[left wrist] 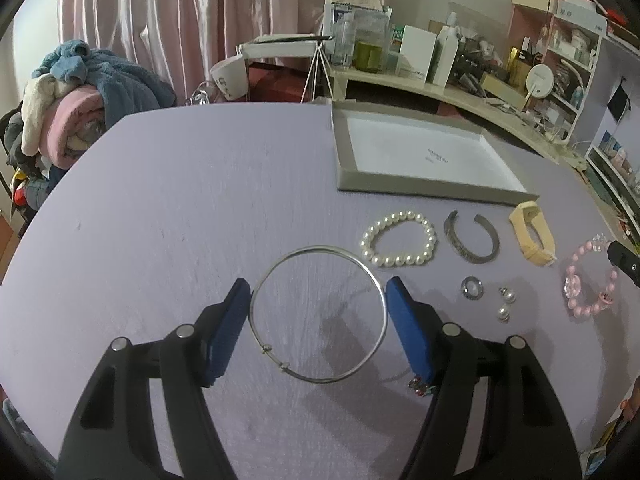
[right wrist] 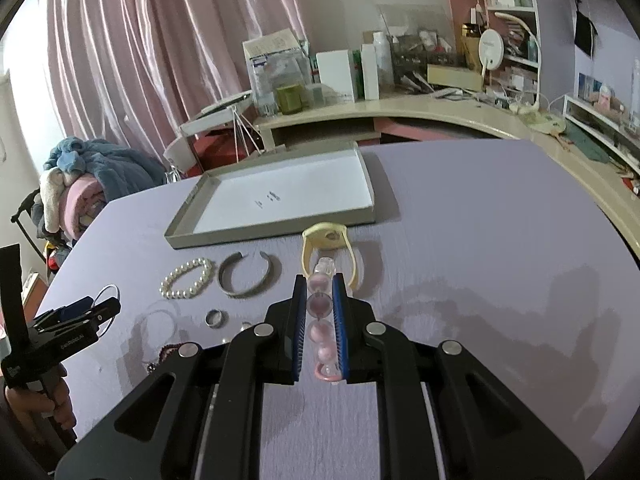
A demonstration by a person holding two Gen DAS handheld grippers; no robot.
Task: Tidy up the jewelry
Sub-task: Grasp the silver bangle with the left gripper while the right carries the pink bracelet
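Pink curtain (left wrist: 160,20) hung at 12 o'clock. Blanket pile (left wrist: 72,96) heaped at 10 o'clock. Cluttered desk (right wrist: 400,108) w/ bottles, boxes seen at 1 o'clock; shelves (left wrist: 572,52) at 2.

On the table (left wrist: 168,184), the shallow box lid (left wrist: 344,152) lies at the far side. Just before it runs a row: pearl bracelet (left wrist: 398,239), open cuff bangle (left wrist: 472,240), watch strap (left wrist: 532,236). Nearer lie a ring (left wrist: 472,288) and two pearl earrings (left wrist: 506,304), right of the thin bangle (left wrist: 320,312). The bead bracelet (left wrist: 588,280) lies farthest right.
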